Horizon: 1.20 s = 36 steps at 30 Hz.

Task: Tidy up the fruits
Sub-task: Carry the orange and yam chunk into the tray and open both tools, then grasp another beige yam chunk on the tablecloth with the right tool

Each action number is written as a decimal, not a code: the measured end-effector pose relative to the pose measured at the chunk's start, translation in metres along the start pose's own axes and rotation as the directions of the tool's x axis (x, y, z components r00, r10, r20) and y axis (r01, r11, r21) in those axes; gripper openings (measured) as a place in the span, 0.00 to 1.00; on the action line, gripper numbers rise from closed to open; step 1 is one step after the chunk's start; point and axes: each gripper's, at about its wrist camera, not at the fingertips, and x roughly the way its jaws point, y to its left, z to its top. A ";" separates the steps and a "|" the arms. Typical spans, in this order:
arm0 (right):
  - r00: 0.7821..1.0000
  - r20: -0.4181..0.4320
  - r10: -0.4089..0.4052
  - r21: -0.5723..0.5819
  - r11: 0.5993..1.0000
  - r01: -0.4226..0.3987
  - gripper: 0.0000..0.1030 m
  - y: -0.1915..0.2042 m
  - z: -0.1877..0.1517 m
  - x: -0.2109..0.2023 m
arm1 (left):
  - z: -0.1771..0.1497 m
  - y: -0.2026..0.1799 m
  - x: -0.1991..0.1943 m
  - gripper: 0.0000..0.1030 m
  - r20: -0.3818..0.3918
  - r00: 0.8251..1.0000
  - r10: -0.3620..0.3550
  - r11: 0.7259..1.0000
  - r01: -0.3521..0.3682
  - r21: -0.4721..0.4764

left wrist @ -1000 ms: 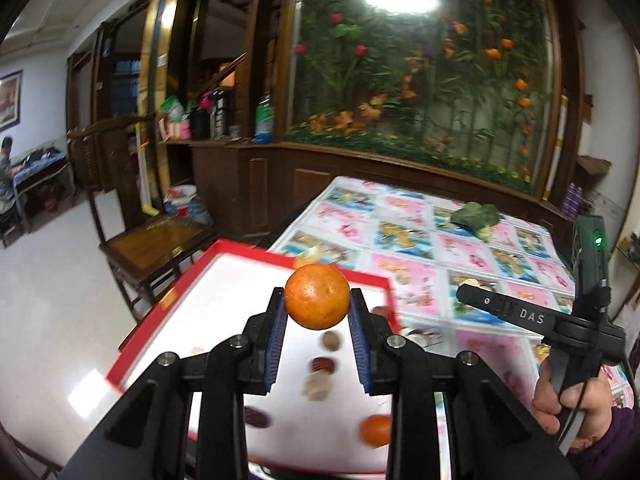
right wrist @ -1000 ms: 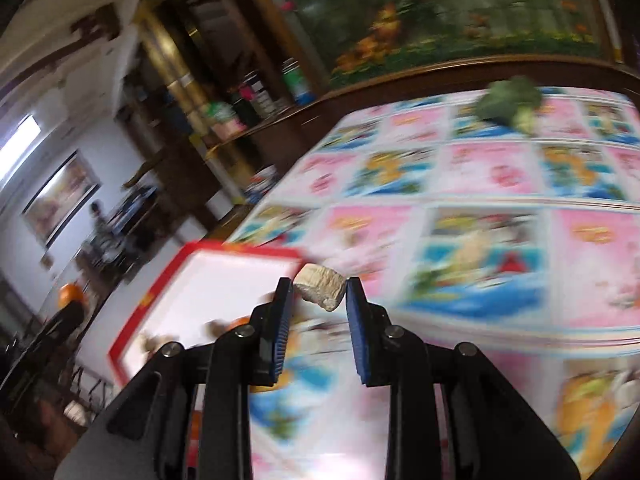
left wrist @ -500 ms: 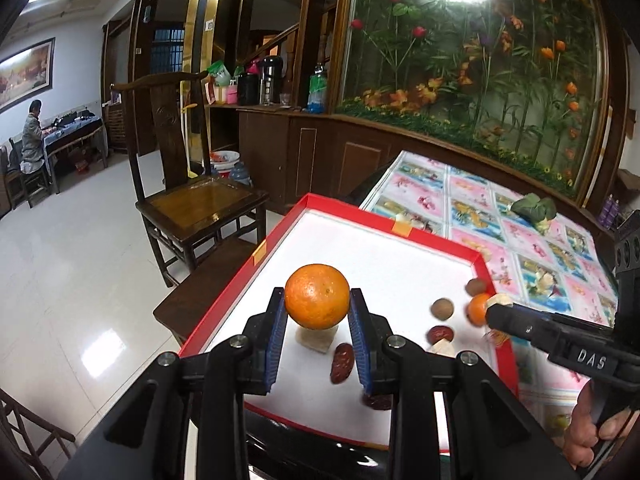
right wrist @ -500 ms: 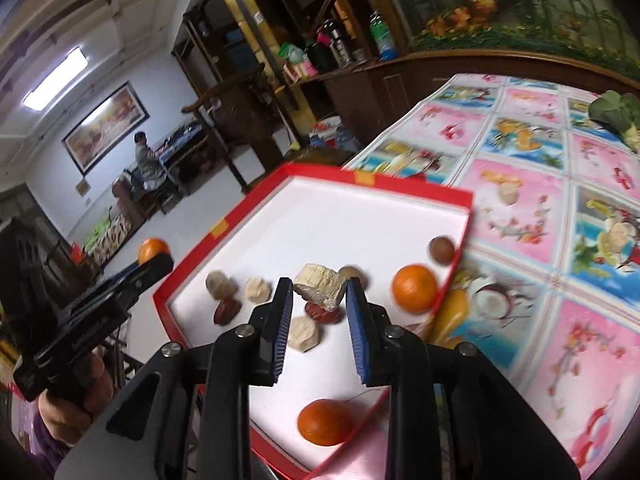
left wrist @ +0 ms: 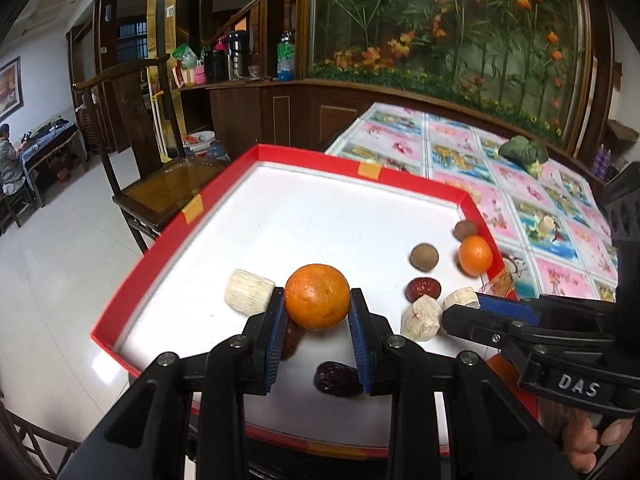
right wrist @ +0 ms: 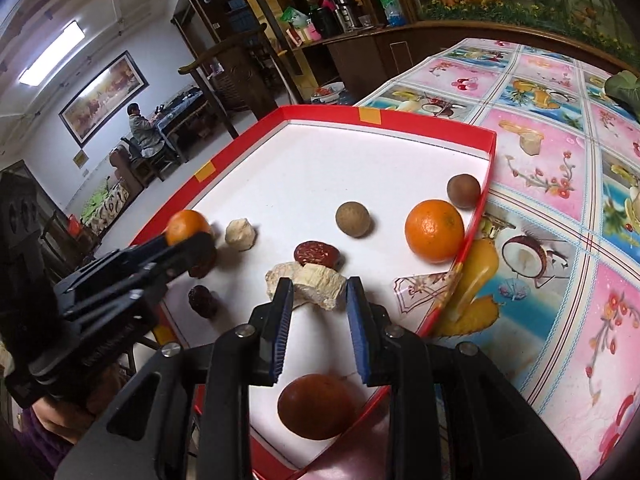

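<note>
My left gripper [left wrist: 317,312] is shut on an orange [left wrist: 317,296] and holds it low over the red-rimmed white tray [left wrist: 320,158]. My right gripper [right wrist: 320,300] is shut on a pale beige chunk [right wrist: 320,286], low over the same tray [right wrist: 420,124], beside another pale chunk [right wrist: 280,274]. In the tray lie a second orange [right wrist: 434,230], two brown round fruits [right wrist: 353,219], red dates [right wrist: 316,254], dark dates [right wrist: 203,300], a pale chunk [right wrist: 240,234] and a dark red-brown fruit [right wrist: 316,406]. The left gripper also shows in the right wrist view [right wrist: 188,236].
The tray sits at the edge of a table with a colourful fruit-print cloth [right wrist: 560,160]. A green vegetable [left wrist: 522,152] and a small pale piece [right wrist: 530,142] lie on the cloth. A wooden chair [left wrist: 168,184] stands to the left of the tray.
Both grippers have moved in over the tray and come down toward its floor, each still holding its piece. The right gripper now sits near the tray's front right.
</note>
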 end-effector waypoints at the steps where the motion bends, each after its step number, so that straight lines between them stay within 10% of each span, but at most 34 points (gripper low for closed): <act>1: 1.000 -0.002 0.008 -0.003 1.000 -0.008 0.29 0.001 -0.001 0.001 | 0.000 -0.001 -0.001 0.29 0.007 1.000 0.018 1.000 -0.018 0.011; 21: 0.996 0.069 0.049 0.040 0.998 -0.052 0.48 -0.029 -0.002 -0.037 | 0.006 -0.015 -0.010 0.52 0.021 0.997 0.069 0.996 -0.070 0.051; 28: 0.983 0.160 -0.094 0.152 0.986 0.070 0.48 -0.095 -0.003 -0.085 | 0.008 -0.032 -0.012 0.57 0.025 0.999 0.044 0.995 -0.046 0.084; 33: 0.899 0.179 -0.399 0.197 0.910 0.364 0.48 -0.156 0.009 -0.106 | 0.016 -0.052 -0.011 0.59 0.017 1.000 0.001 0.994 -0.003 0.107; 36: 0.892 0.138 -0.430 0.273 0.882 0.383 0.48 -0.195 0.018 -0.102 | 0.026 -0.070 -0.011 0.60 0.018 0.999 -0.031 0.991 0.028 0.131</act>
